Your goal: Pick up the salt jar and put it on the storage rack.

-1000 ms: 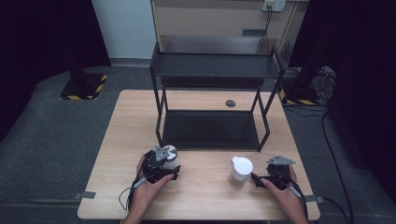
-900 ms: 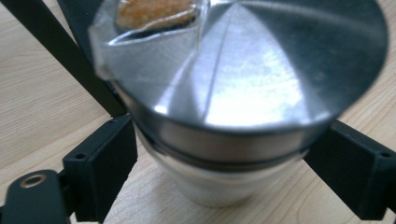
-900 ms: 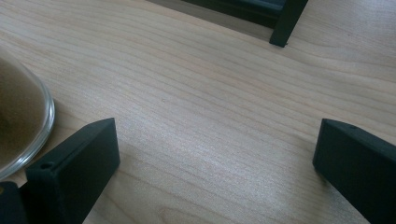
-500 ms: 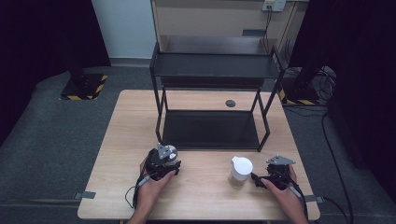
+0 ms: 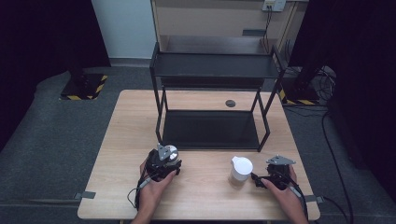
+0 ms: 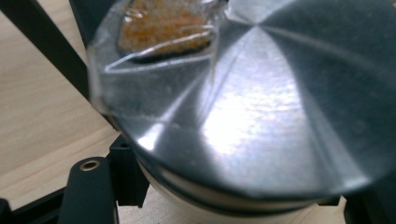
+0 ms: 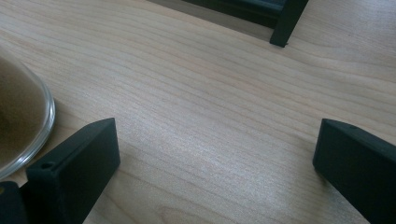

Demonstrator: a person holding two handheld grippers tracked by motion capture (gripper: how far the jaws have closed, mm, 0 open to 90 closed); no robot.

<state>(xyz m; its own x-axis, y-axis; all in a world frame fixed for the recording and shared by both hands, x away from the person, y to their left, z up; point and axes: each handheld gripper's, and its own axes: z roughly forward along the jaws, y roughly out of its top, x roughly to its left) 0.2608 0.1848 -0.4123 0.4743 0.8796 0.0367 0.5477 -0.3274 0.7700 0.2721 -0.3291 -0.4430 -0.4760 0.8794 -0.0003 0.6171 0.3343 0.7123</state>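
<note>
A round jar with a shiny silver lid [image 6: 261, 107] and a clear flap over orange-brown contents sits between the jaws of my left gripper [image 6: 229, 205]. From above, the same silver-lidded jar [image 5: 172, 150] stands just in front of the black rack, and my left gripper [image 5: 167, 157] is shut on it. My right gripper [image 5: 257, 179] rests low on the table, open, pointing at a white-lidded jar [image 5: 241, 168] and just short of it. In the right gripper view that glass jar [image 7: 18, 121] holds brown powder beside the left jaw, and bare wood lies between the jaws of the right gripper [image 7: 215, 140].
A black two-tier rack [image 5: 212, 70] stands mid-table, one foot [image 7: 282, 28] ahead of the right gripper. A small dark disc [image 5: 230, 103] lies behind it. The wooden table [image 5: 130, 121] has dark floor around it, and cables trail at the right.
The left hand has shifted slightly at the silver-lidded jar. The right hand and the white-lidded jar have kept still.
</note>
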